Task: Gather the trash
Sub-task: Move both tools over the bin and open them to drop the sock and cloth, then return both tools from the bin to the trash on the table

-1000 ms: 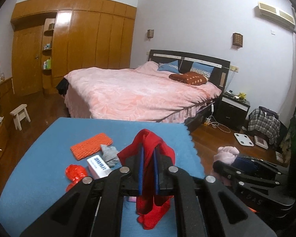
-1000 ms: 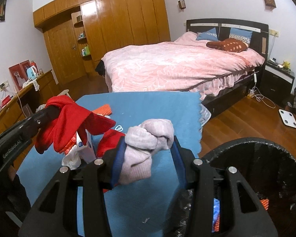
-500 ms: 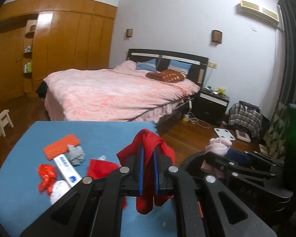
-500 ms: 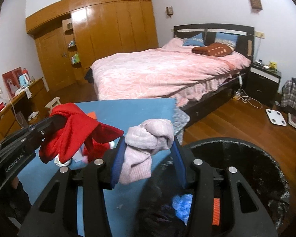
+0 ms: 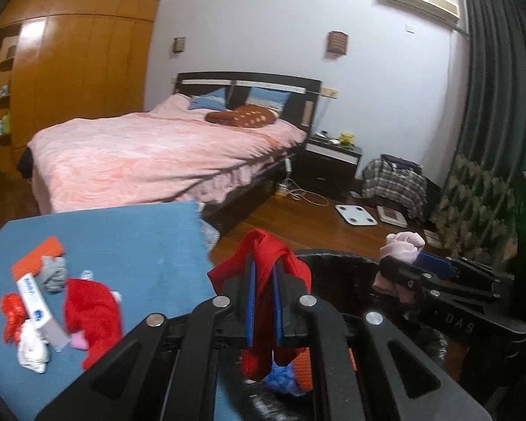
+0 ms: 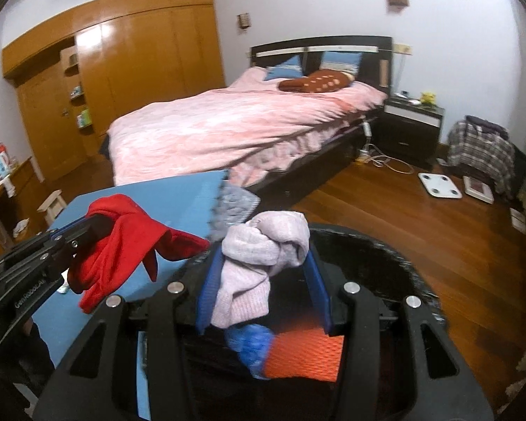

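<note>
My left gripper (image 5: 263, 277) is shut on a red cloth (image 5: 261, 326) that hangs from its blue pads, right at the near rim of a black trash bin (image 5: 336, 258). My right gripper (image 6: 263, 273) is shut on a balled pale pink sock (image 6: 259, 263) and holds it over the bin (image 6: 396, 266). Inside the bin lie an orange mesh piece (image 6: 305, 354) and a blue scrap (image 6: 250, 347). In the right wrist view the left gripper (image 6: 87, 228) with the red cloth (image 6: 122, 242) is at the left, over the blue table (image 6: 150, 193).
On the blue table (image 5: 122, 235) at the left lie a second red cloth (image 5: 91, 312), a white tube (image 5: 40, 310), a grey wad (image 5: 54, 273), an orange sponge (image 5: 35, 256) and red and white scraps. A pink bed (image 5: 150, 154), nightstand and wooden floor lie beyond.
Both grippers have swung right, from over the blue table to the black bin, each with its cloth still held. The bin now fills the lower part of both views.
</note>
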### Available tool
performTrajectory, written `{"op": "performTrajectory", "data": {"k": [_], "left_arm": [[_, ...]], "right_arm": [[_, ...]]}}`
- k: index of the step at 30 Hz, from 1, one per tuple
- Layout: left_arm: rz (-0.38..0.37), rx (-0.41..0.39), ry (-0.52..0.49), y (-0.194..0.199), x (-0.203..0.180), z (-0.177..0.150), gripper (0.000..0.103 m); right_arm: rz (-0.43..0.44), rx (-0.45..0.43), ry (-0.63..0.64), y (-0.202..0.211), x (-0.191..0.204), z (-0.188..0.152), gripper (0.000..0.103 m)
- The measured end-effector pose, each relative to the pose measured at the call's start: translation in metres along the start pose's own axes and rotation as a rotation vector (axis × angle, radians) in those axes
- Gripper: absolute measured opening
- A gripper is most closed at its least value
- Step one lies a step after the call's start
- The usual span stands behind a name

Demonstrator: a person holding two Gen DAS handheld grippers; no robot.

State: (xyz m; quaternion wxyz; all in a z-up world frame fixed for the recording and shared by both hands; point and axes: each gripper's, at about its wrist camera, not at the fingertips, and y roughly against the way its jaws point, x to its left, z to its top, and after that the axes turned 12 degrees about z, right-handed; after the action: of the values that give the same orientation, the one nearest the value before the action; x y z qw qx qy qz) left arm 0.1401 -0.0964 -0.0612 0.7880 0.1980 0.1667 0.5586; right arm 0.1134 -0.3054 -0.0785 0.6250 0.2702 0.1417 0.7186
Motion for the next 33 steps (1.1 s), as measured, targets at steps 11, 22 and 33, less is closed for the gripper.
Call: {"op": "performTrajectory", "data": {"k": [11, 22, 33], "left_arm": [[-0.068, 0.05, -0.048, -0.029, -0.045, -0.006, 0.009], [-0.063, 0.118, -0.029, -0.042, -0.033, -0.018, 0.053], [0.088, 0.056, -0.014, -0.019, 0.018, -0.019, 0.079]], "right_arm": [[-0.094, 0.007, -0.051, 0.01, -0.043, -0.017, 0.045], [-0.134, 0.025, -0.079, 0.005, -0.051, -0.029, 0.071], [-0.094, 0.002, -0.04, 0.002, -0.026, -0.019, 0.094]]}}
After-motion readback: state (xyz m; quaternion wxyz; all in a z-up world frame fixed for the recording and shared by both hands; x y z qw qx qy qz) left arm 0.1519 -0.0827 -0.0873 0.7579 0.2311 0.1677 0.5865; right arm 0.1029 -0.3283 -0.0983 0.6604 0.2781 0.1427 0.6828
